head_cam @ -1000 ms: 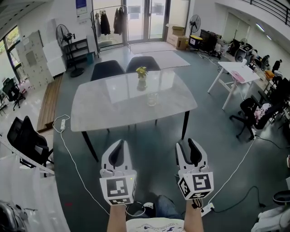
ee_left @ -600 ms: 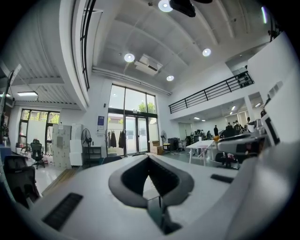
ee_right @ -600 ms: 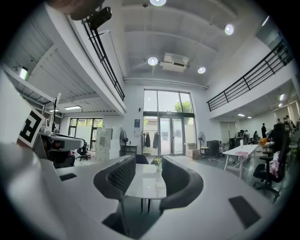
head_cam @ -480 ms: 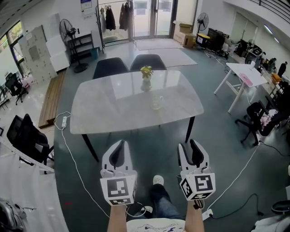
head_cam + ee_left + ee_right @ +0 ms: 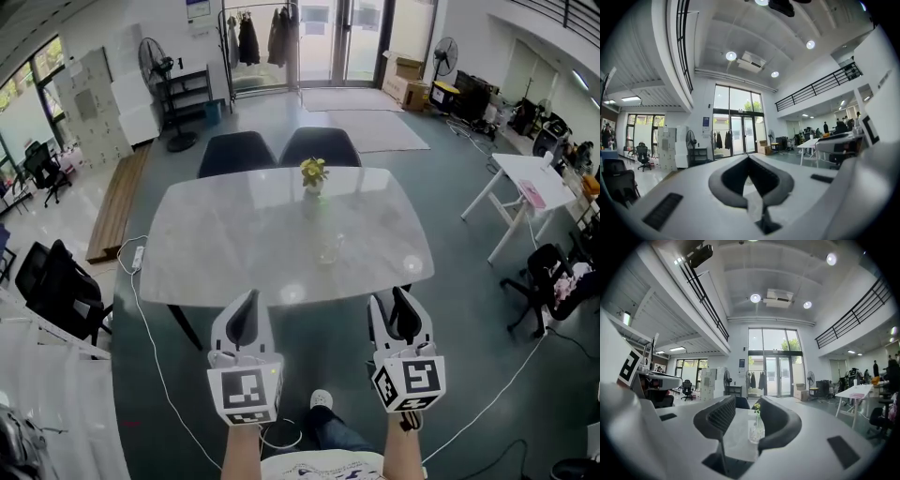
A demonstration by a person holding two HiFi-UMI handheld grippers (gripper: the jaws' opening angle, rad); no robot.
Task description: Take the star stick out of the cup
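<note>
A clear glass cup (image 5: 328, 249) stands near the middle of the marble table (image 5: 234, 234). The right gripper view also shows the cup (image 5: 755, 431), framed between that gripper's jaws and far ahead. I cannot make out a star stick in it at this distance. My left gripper (image 5: 249, 295) hangs in the air short of the table's near edge, its jaws closed to a point and empty. My right gripper (image 5: 392, 307) is level with it on the right, open, with nothing between its fingers. The left gripper view shows the shut tips (image 5: 749, 157) only.
A small vase with yellow flowers (image 5: 312, 174) stands behind the cup. Two dark chairs (image 5: 237, 150) sit at the table's far side. A black office chair (image 5: 56, 291) and a white floor cable (image 5: 141, 309) lie to the left. A white desk (image 5: 530, 178) stands at right.
The table has drawn closer and lower in the head view; its near edge now sits just beyond the fingertips. Both grippers keep the same pose.
</note>
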